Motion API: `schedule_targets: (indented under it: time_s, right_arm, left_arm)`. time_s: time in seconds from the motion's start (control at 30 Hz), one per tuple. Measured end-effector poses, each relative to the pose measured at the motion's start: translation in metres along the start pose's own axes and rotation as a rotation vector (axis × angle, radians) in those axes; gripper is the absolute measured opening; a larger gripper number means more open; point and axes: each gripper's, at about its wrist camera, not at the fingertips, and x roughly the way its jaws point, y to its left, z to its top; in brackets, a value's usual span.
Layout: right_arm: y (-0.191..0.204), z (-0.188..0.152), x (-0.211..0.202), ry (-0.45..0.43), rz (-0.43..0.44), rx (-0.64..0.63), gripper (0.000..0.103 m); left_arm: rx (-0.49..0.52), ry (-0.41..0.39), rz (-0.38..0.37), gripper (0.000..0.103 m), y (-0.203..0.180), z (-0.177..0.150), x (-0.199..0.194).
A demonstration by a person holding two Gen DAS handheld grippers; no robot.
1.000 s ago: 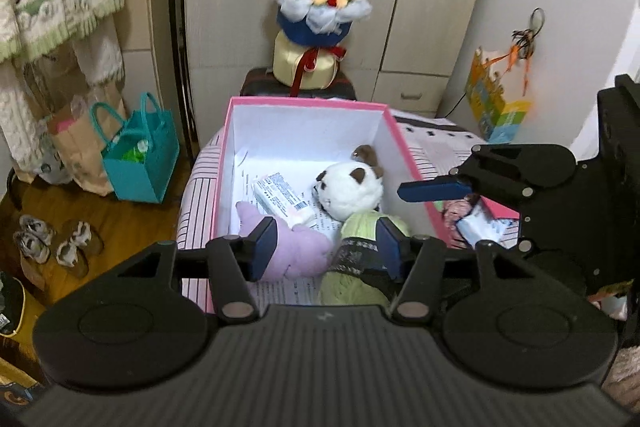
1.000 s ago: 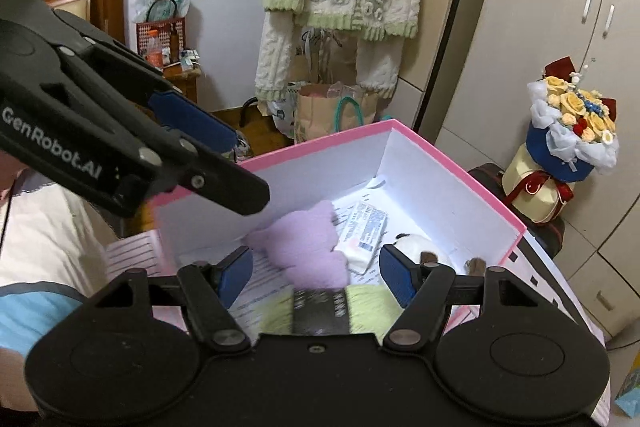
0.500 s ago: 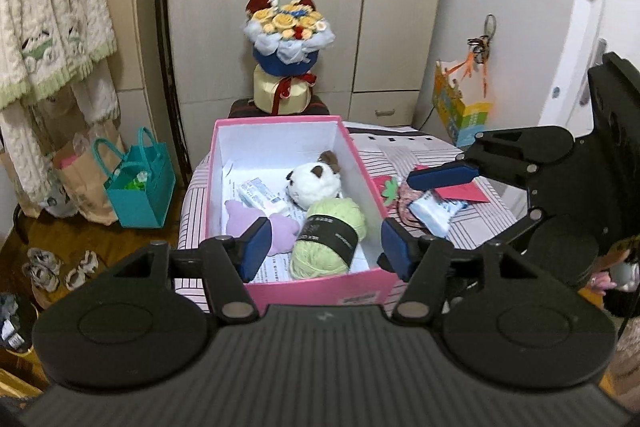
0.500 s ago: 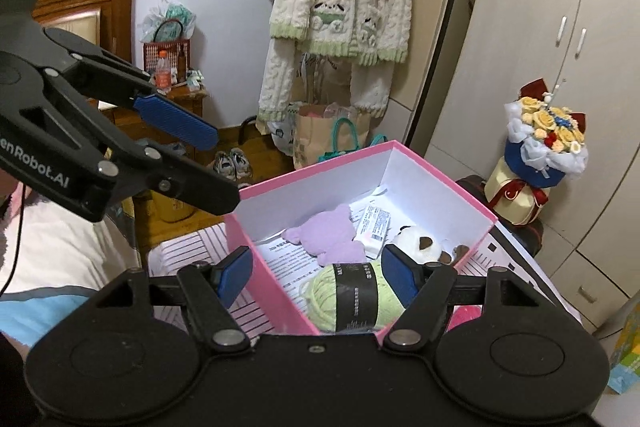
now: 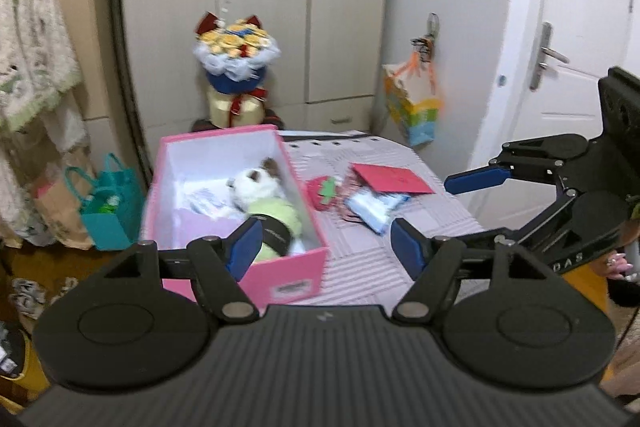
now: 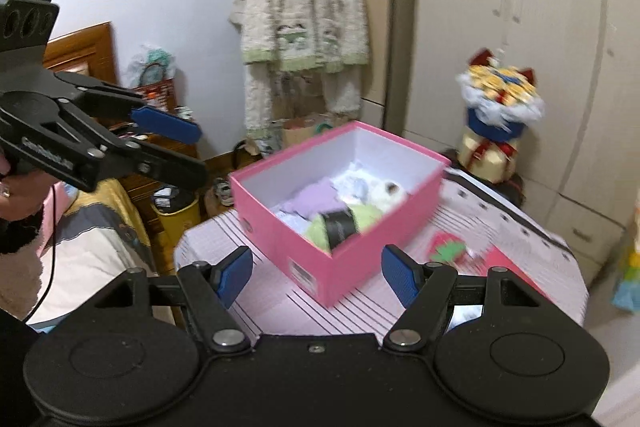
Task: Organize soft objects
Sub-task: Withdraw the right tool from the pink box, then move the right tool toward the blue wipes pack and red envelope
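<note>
Flanking the pink box, left tongs widen empty, right tongs gape empty.

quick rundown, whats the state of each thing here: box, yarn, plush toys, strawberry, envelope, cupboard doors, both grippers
pink box: open, no lid on
green yarn: inside the box
white plush: inside the box
purple plush: inside the box
strawberry toy: out on the table
red envelope: on the table, flat
cupboard doors: closed
left gripper: jaws opening, nothing between them
right gripper: open, empty
</note>
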Motion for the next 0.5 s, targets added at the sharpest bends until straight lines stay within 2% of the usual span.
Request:
schedule_targets:
  time_s: [0.23,0.4,0.5]
  right_arm:
    - [-0.044,-0.044,-0.019,-0.011,-0.146,0.064,0.076]
    - [-0.079,-0.073,-0.007,-0.005,-0.266,0.081,0.076]
    - [-0.097,-0.088,0.008,-0.005,-0.367,0.046,0.075]
  left_arm:
    - [0.016,0.031,-0.084,0.07,-0.032,0.0,0.031]
    - [-0.003,0.049,-0.135,0.069,-0.05,0.004,0.067]
    - [-0.024,0.064,-0.158,0.068,-0.059,0.007,0.093]
